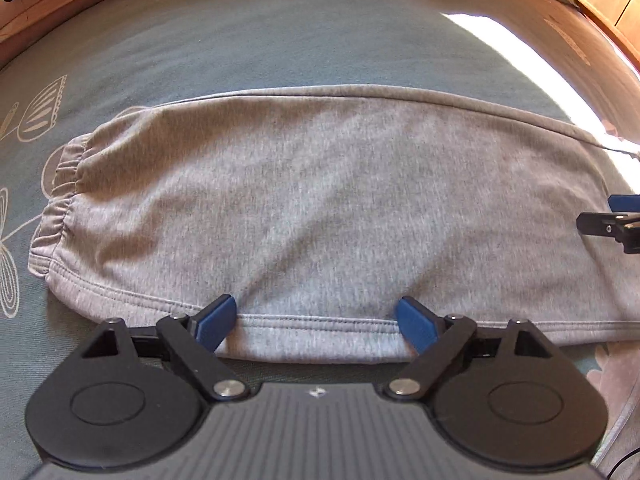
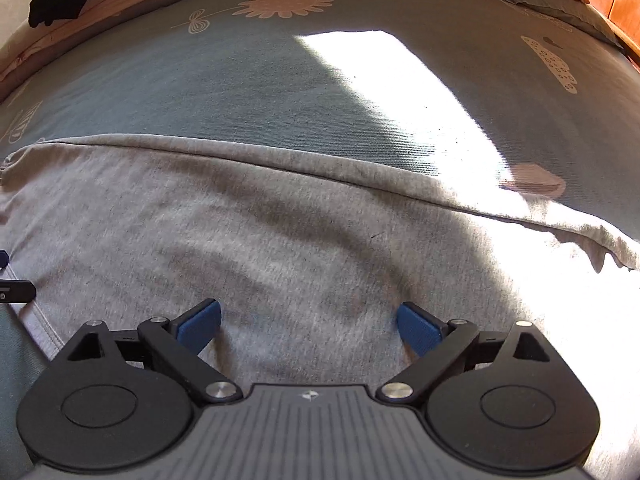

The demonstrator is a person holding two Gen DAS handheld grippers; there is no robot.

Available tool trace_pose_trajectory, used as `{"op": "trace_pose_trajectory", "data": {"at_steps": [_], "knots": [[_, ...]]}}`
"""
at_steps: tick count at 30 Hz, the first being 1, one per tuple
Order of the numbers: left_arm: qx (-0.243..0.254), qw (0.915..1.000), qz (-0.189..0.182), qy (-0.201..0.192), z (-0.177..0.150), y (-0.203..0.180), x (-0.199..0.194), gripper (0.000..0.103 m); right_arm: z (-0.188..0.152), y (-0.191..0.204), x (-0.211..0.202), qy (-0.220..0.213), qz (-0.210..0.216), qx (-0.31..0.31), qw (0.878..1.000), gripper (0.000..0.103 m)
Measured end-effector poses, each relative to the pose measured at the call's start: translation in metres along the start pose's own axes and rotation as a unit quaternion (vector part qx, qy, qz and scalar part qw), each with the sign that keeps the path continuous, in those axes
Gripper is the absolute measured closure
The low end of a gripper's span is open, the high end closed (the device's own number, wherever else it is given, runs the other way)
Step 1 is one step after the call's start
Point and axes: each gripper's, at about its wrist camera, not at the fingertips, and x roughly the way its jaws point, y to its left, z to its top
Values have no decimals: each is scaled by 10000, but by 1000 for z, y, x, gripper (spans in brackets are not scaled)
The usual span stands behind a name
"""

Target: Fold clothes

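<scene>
Jaws wide apart on both: left gripper [image 1: 316,318] straddles near hem, right gripper [image 2: 308,322] over cloth, neither gripping. Grey garment [image 1: 320,208] lies flat on bed [image 1: 240,52], doubled lengthwise, elastic waistband [image 1: 64,184] at left. Crosswise folds left, prob.

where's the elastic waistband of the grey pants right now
In the left wrist view the waistband sits at the far left end of the grey pants, on the bedsheet.
</scene>
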Motion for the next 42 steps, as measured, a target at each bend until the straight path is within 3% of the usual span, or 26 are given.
{"op": "trace_pose_trajectory", "data": {"at_steps": [3,7,9,11,15,22,27,30,33,35,39,42], "knots": [[-44,10000,64,50,2,0,2,13,7,4,-19,-376,45,-152,9992,7],[-120,9998,135,102,5,0,4,9,5,-27,-40,-1074,-1110,-306,9875,5],[-180,9997,142,103,6,0,4,9,6,-52,-35,-1149,-1586,-237,9804,1],[-186,9996,164,108,8,-2,4,7,9,-77,-23,-1104,-1796,-20,9775,0],[-163,9996,196,154,14,-7,5,7,13,-99,-1,-1039,-1603,266,9812,0],[-190,9993,222,220,19,-9,6,4,27,-61,24,-784,-396,159,9960,0],[-297,9991,216,225,24,-11,3,5,38,-32,12,-860,137,-120,9961,0],[-369,9993,-38,4,36,-19,-11,5,36,-41,-15,-1138,-104,-58,9934,0],[-127,9981,-478,-367,46,-41,-22,5,24,-68,-30,-1376,-932,106,9860,0],[109,9962,-689,-530,54,-56,-20,5,19,-89,-28,-1335,-1248,277,9828,0],[362,9911,-1014,-789,75,-79,-6,5,17,-122,-5,-1051,-1154,865,9840,0],[298,9886,-1216,-839,89,-84,9,5,18,-116,11,-1001,-1131,967,9838,0]]}}
